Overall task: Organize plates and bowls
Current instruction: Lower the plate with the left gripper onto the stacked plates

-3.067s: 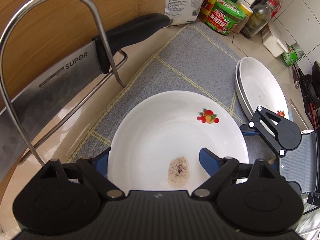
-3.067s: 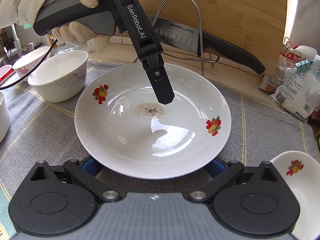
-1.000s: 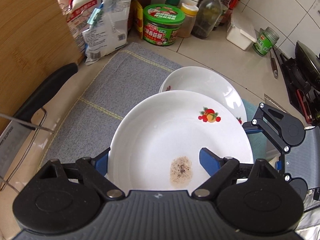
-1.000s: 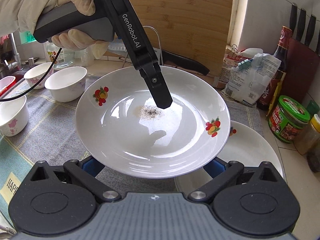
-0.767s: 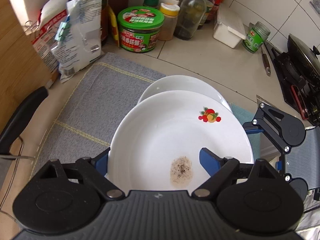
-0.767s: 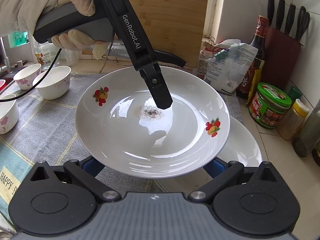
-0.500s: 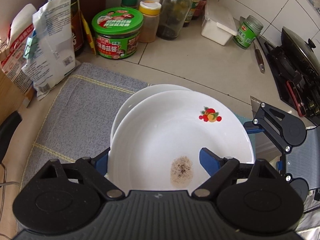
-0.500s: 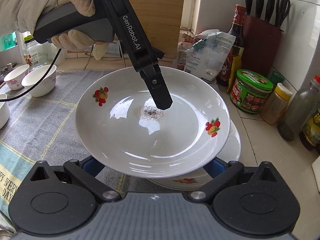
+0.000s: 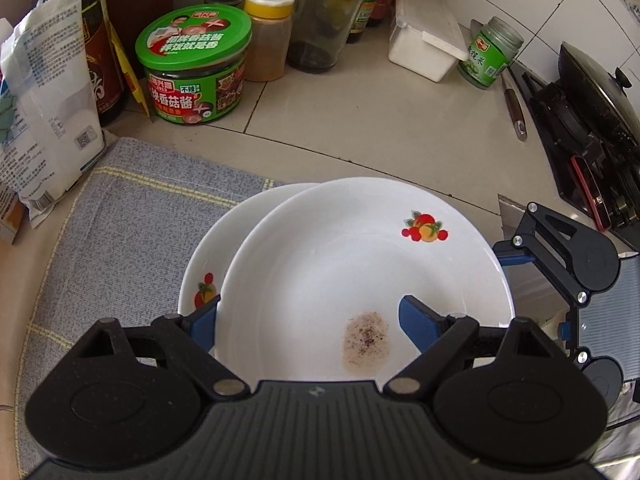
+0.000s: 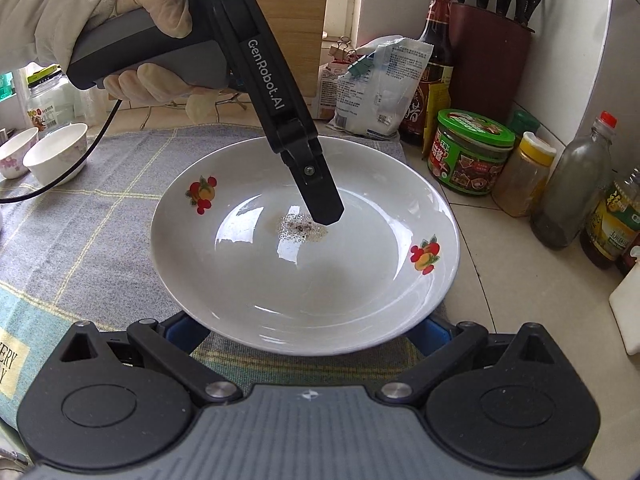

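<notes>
Plates: two [image 9: 360, 264] [image 9: 200, 280]; bowls [image 10: 60, 152]: two. Both grippers' [image 9: 308, 320] [image 10: 304, 328] jaws pinch the upper plate.

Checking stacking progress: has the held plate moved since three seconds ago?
Yes. The held plate went from beside the knife rack to over the lower plate, near the green jar.

hand-held gripper [image 9: 308, 320] grips plate [image 9: 352, 264] above lower plate [image 9: 208, 264].

Directly beneath the left jaws, the held plate [image 9: 360, 280] overlaps a second plate [image 9: 208, 264] on the grey mat [image 9: 132, 216]. Ahead of the jaws a strip of bare tiled surface [image 9: 360, 120] lies open. Beyond it stand the green-lidded jar [image 9: 192, 64], yellow-capped jar [image 9: 268, 36] and dark bottle [image 9: 324, 16]. Stove [image 9: 592, 136] blocks the right; flour bag [image 9: 44, 112] blocks the left.
</notes>
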The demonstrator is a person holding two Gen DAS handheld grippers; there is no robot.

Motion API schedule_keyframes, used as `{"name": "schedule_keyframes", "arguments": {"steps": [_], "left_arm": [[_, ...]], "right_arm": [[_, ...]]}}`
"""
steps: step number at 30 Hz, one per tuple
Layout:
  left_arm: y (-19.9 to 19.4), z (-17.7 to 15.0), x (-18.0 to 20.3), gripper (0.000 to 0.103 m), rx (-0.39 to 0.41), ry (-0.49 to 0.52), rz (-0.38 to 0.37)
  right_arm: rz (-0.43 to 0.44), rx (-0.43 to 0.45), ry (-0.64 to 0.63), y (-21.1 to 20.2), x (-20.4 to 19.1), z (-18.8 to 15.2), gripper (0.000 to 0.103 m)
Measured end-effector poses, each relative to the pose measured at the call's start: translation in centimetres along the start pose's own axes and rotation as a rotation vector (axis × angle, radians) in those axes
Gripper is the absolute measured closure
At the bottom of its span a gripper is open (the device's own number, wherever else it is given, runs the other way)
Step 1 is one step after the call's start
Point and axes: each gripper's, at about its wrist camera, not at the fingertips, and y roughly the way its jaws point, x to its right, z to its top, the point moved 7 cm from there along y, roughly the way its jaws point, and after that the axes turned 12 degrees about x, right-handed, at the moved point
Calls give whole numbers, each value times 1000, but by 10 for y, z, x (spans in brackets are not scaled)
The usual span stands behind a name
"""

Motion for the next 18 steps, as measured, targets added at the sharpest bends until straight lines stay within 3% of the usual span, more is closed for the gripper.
{"name": "schedule_keyframes", "arguments": {"steps": [18], "left_arm": [[23, -3, -4, 13, -54, 6, -2]], "right_arm": [[-19, -23, 11, 3, 6, -3, 0]]}}
